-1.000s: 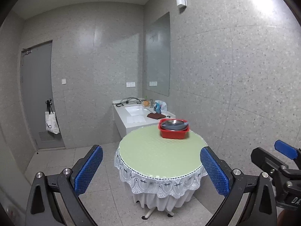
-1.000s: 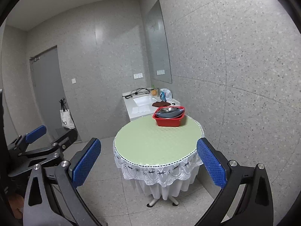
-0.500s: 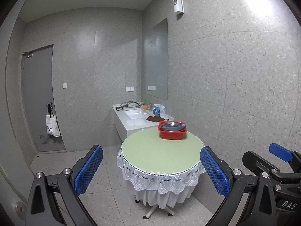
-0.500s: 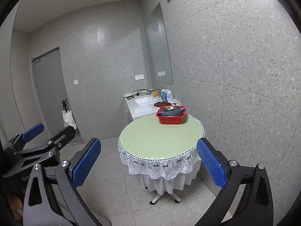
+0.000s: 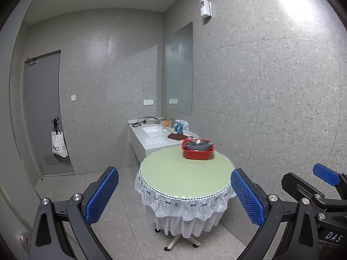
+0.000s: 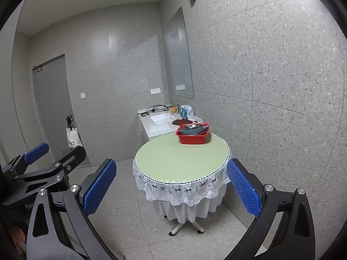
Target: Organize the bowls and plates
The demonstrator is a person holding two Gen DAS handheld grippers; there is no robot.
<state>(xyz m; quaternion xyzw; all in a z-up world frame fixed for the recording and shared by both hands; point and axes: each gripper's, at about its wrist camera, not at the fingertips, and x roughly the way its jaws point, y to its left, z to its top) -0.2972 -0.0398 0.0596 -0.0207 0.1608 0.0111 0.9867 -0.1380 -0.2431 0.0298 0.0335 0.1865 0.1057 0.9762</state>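
Left wrist view shows the left gripper (image 5: 174, 192) with its blue pads spread wide and nothing between them, held well short of the round table (image 5: 186, 177). The red tub (image 5: 197, 151) of metal bowls and plates (image 5: 198, 144) sits at the table's far edge, straight ahead and slightly right of the gripper's line, with the whole green top between them. The tub's long side runs roughly across the view, its dishes nested and tipped unevenly. Right wrist view shows the right gripper (image 6: 171, 187), equally spread and empty, with the tub (image 6: 192, 137) ahead and only a little right of centre. Neither gripper looks clearly nearer; the left gripper (image 6: 49, 160) appears alongside, so the coming move is judged a long forward reach.
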